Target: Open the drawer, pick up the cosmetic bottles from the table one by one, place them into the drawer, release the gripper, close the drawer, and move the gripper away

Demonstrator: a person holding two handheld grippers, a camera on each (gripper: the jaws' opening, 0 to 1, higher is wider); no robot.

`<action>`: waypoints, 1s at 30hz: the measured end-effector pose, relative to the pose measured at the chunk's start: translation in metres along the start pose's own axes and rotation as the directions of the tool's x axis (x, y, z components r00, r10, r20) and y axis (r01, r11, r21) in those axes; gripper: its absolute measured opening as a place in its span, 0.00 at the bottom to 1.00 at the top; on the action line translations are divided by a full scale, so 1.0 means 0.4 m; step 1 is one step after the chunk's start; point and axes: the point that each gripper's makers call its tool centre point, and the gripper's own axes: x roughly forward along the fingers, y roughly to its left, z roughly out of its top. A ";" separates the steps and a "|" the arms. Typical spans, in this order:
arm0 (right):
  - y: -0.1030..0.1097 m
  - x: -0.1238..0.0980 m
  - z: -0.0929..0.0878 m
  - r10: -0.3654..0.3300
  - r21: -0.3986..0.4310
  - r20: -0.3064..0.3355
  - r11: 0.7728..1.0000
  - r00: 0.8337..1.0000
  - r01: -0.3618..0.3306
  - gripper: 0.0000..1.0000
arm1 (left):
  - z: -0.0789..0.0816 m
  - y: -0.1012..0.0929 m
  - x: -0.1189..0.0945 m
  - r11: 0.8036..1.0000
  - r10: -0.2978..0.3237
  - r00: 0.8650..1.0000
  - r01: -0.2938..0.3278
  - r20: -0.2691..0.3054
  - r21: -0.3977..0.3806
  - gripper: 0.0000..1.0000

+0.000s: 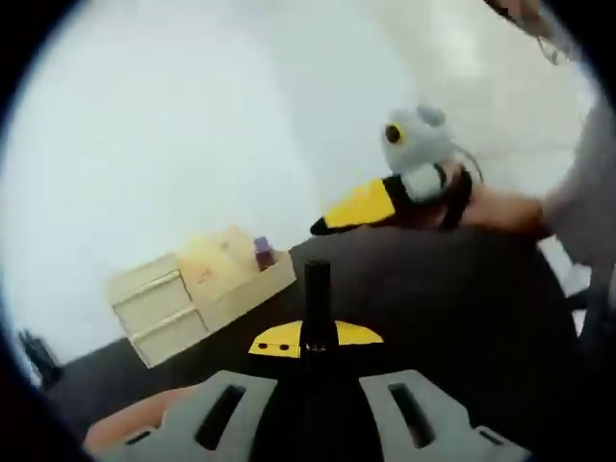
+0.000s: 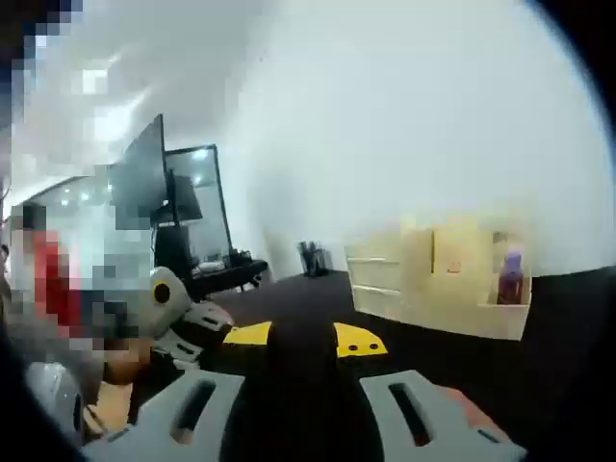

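two drawers stacked in the cream drawer unit [image 2: 390, 274], both look closed, so step 1 (open) isn't done imo. approach w/ right gripper [image 2: 308, 340] level, hook the drawer front, pull straight so the unit doesn't skid on the black table [image 2: 568, 327]. right gripper spread, nothing between jaws. left gripper [image 1: 316, 339] jaws close to a thin dark upright bit between them; can't tell if pinching. purple bottle [image 2: 510, 277] stands beside the unit, well ahead of both grippers.
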 end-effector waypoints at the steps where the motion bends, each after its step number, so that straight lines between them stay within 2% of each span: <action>1: 0.007 0.000 -0.001 0.021 -0.008 0.004 1.000 1.000 -0.021 0.19 | 0.005 0.001 -0.005 0.999 -0.009 1.000 0.009 0.016 -0.034 0.05; 4: 0.019 -0.001 -0.002 0.076 -0.003 0.022 0.997 0.997 -0.076 0.19 | 0.016 0.017 -0.017 0.994 -0.015 0.999 0.020 0.044 -0.112 0.05; 6: 0.029 0.002 -0.014 0.113 -0.015 0.006 0.993 0.994 -0.113 0.19 | 0.024 0.027 -0.025 0.983 -0.017 0.998 0.029 0.068 -0.179 0.05; 7: 0.036 0.004 -0.018 0.141 -0.027 0.003 0.990 0.990 -0.140 0.18 | 0.033 0.026 -0.028 0.973 -0.028 0.996 0.048 0.090 -0.227 0.05; 8: 0.055 0.008 -0.044 0.184 -0.019 -0.035 0.983 0.982 -0.185 0.18 | 0.035 0.037 -0.034 0.955 -0.022 0.995 0.050 0.099 -0.292 0.05; 9: 0.061 0.012 -0.063 0.196 0.008 -0.059 0.981 0.979 -0.196 0.18 | 0.036 0.043 -0.040 0.943 -0.014 0.994 0.048 0.105 -0.330 0.05; 11: 0.068 0.029 -0.097 0.204 0.039 -0.074 0.979 0.976 -0.202 0.18 | 0.038 0.049 -0.045 0.929 -0.016 0.993 0.057 0.114 -0.366 0.05; 12: 0.073 0.037 -0.125 0.204 0.053 -0.107 0.979 0.973 -0.199 0.18 | 0.036 0.064 -0.048 0.908 -0.004 0.994 0.051 0.113 -0.415 0.05; 14: 0.082 0.054 -0.161 0.201 0.044 -0.138 0.980 0.970 -0.197 0.18 | 0.035 0.079 -0.051 0.881 0.006 0.993 0.051 0.120 -0.470 0.05; 15: 0.084 0.064 -0.180 0.189 0.039 -0.157 0.982 0.969 -0.185 0.18 | 0.034 0.084 -0.053 0.873 0.009 0.993 0.051 0.120 -0.485 0.05; 18: 0.106 0.089 -0.207 0.192 0.053 -0.154 0.981 0.969 -0.186 0.18 | 0.035 0.088 -0.055 0.862 0.004 0.992 0.061 0.128 -0.504 0.05; 20: 0.114 0.099 -0.207 0.205 0.077 -0.145 0.978 0.968 -0.196 0.18 | 0.038 0.078 -0.053 0.847 -0.016 0.991 0.086 0.136 -0.524 0.05; 23: 0.131 0.104 -0.195 0.235 0.114 -0.111 0.968 0.966 -0.222 0.18 | 0.031 0.066 -0.047 0.841 -0.034 0.993 0.092 0.117 -0.532 0.05; 25: 0.148 0.103 -0.192 0.280 0.167 -0.102 0.951 0.954 -0.261 0.17 | 0.030 0.050 -0.043 0.833 -0.064 0.991 0.117 0.116 -0.541 0.05; 26: 0.156 0.102 -0.195 0.303 0.205 -0.106 0.939 0.947 -0.277 0.15 | 0.036 0.042 -0.042 0.824 -0.084 0.988 0.144 0.133 -0.548 0.05; 27: 0.158 0.102 -0.190 0.315 0.239 -0.081 0.927 0.946 -0.288 0.13 | 0.043 0.031 -0.043 0.807 -0.109 0.982 0.176 0.151 -0.564 0.05; 28: 0.163 0.100 -0.189 0.337 0.278 -0.072 0.911 0.939 -0.306 0.11 | 0.048 0.028 -0.045 0.798 -0.122 0.979 0.196 0.165 -0.570 0.05; 29: 0.169 0.095 -0.186 0.372 0.338 -0.059 0.881 0.926 -0.332 0.09 | 0.056 0.020 -0.049 0.778 -0.144 0.971 0.230 0.190 -0.585 0.05; 30: 0.169 0.094 -0.178 0.383 0.365 -0.032 0.864 0.923 -0.346 0.09 | 0.061 0.020 -0.052 0.763 -0.149 0.967 0.244 0.205 -0.599 0.05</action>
